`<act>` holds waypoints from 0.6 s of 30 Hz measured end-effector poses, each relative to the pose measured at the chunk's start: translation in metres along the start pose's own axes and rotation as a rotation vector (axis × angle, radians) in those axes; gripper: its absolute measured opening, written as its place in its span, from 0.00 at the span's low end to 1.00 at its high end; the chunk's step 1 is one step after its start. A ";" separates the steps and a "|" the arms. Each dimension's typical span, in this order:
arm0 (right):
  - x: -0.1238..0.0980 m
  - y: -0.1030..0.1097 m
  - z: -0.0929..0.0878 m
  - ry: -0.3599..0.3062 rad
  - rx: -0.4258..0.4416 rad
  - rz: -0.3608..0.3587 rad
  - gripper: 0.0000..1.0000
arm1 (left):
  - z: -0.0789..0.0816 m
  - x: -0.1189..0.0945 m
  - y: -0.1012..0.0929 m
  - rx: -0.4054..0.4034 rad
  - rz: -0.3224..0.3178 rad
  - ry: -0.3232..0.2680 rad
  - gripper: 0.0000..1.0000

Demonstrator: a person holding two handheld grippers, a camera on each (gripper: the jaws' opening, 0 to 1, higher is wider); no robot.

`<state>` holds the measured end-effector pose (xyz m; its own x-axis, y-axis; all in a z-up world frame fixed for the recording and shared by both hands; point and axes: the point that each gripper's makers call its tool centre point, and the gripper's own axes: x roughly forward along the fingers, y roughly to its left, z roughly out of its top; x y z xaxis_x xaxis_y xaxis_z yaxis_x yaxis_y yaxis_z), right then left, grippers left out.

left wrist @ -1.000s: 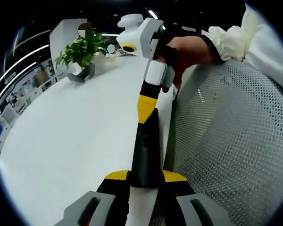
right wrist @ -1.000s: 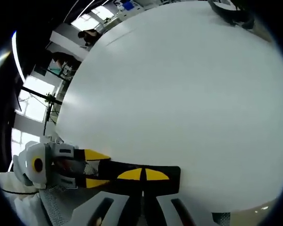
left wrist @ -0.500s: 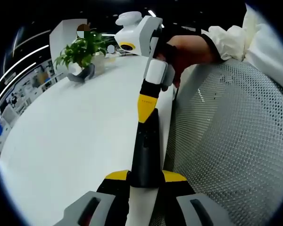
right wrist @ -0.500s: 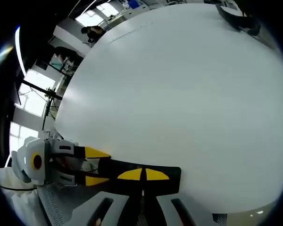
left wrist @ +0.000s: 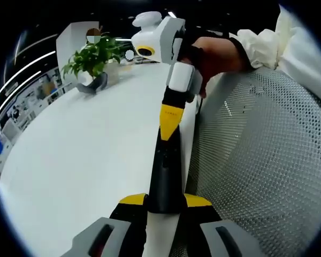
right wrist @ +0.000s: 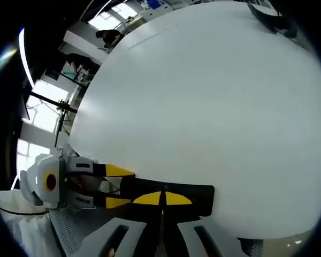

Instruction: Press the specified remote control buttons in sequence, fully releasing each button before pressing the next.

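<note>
1. White table (left wrist: pixel 85 139) spreads across the left of the left gripper view, with a potted plant (left wrist: pixel 93 59) at the upper left.
2. Left gripper (left wrist: pixel 165 206) pinches the black remote (left wrist: pixel 167 171) at the bottom middle.
3. Right gripper (right wrist: pixel 161 199) has its yellow tips closed together, touching the remote.

A remote control (left wrist: pixel 166 176) lies along the table (left wrist: pixel 85 155) edge.

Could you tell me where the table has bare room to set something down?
The white table is bare between the potted plant at its far end and the remote at the near edge. That edge is crowded: both grippers meet on the remote beside the mesh chair.
</note>
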<state>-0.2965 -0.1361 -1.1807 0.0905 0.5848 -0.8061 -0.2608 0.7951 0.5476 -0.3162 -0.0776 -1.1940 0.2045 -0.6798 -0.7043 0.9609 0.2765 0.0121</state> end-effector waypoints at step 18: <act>0.003 -0.004 -0.003 0.016 0.029 -0.004 0.00 | 0.000 0.000 0.000 -0.004 -0.001 -0.004 0.24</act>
<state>-0.2984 -0.1381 -1.1861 0.0757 0.5793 -0.8116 -0.2327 0.8017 0.5506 -0.3162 -0.0775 -1.1940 0.2045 -0.6828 -0.7014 0.9603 0.2789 0.0084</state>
